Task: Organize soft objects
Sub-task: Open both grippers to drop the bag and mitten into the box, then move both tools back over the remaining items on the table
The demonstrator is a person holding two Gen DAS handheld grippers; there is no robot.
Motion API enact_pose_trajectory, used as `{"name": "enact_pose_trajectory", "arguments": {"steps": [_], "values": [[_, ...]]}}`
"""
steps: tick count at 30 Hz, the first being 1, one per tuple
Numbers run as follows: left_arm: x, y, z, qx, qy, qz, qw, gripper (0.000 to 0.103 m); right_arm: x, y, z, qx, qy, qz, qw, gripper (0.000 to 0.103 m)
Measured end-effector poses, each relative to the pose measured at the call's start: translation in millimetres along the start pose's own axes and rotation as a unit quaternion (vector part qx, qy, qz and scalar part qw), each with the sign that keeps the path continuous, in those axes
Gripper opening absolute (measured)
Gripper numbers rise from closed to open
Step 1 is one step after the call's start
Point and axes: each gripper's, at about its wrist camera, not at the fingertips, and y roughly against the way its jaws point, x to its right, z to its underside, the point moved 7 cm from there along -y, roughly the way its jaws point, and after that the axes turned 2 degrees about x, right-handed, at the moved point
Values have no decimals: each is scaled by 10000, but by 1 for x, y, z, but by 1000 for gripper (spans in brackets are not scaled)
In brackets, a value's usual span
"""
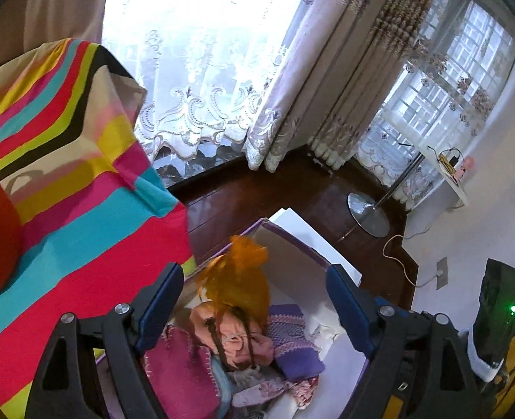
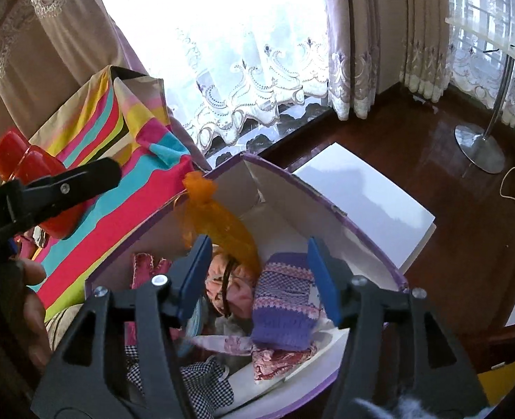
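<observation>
A purple-edged white box (image 2: 355,223) (image 1: 292,241) stands on the floor and holds soft items. Inside lie an orange mesh pouch (image 2: 219,223) (image 1: 240,279), a peach cloth bundle (image 2: 229,286) (image 1: 236,335), a purple knitted piece (image 2: 282,307) (image 1: 292,335), a magenta felt piece (image 1: 184,366) (image 2: 146,265) and a checked cloth (image 2: 208,380). My left gripper (image 1: 254,300) is open above the box, empty. My right gripper (image 2: 257,276) is open above the box, empty. The left gripper also shows in the right wrist view (image 2: 69,181) at the left.
A bed with a bright striped cover (image 1: 65,209) (image 2: 125,160) sits left of the box, with a red object (image 2: 30,174) on it. A white board (image 2: 362,195) lies behind the box. A chrome lamp base (image 1: 369,213) (image 2: 480,146), a cable (image 1: 397,262) and curtains (image 1: 327,87) stand beyond.
</observation>
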Motion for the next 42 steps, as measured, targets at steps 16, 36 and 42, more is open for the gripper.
{"name": "enact_pose_trajectory", "arguments": {"steps": [16,36,42], "values": [[-51,86,21,403,-289,-274,9984,85,-60,15,3,-45,578,-300,9979,62],[-191,187,62,1004,534,-1122,9872,84,-209,32,49,-314,1941,-1061,9747,62],[-243,208,68,1133,845,-1572,9774,84,-247,28,62,-466,2219,-1212,9664,62]]}}
